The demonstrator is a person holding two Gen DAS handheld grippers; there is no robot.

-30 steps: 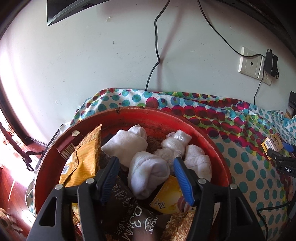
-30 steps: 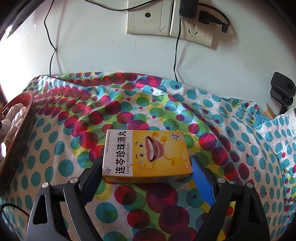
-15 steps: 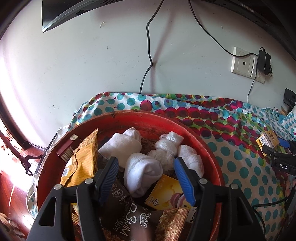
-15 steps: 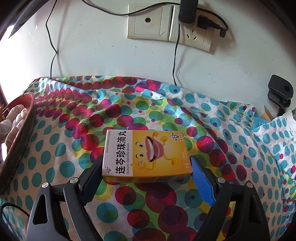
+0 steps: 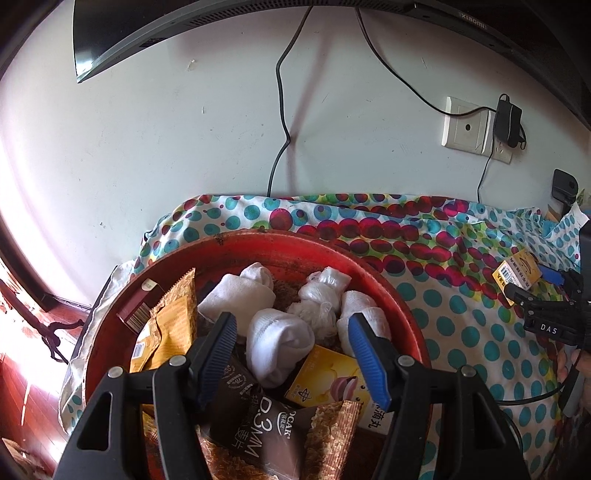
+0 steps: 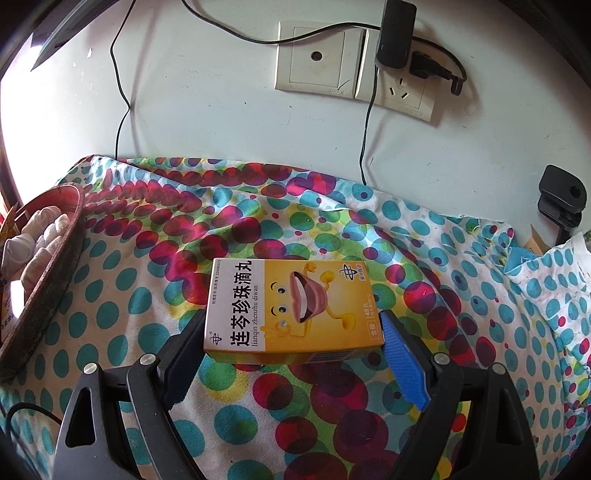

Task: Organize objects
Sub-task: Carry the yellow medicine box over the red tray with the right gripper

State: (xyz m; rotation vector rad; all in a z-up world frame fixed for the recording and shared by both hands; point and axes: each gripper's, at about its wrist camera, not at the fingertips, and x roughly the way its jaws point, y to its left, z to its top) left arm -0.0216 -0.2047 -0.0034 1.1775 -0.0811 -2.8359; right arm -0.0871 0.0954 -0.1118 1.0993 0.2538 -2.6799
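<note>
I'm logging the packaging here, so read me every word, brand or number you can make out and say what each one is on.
"连芩珍珠滴丸" and "lianqin zhenzhu diwan": yellow box between the right claw's fingers.
"48丸": same box, right end.
"D.3MM" and "OCAR": brown snack packet in the red basin, printed upside down.
"XIAOMI": monitor bottom edge.
"DAS": right claw body.
Barcodes, code digits and remaining small print: too small to read.

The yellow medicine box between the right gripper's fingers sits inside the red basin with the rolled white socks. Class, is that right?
Not quite. The right wrist view shows the yellow medicine box on the polka-dot cloth, outside the red basin; the rolled white socks are in the basin.
</note>
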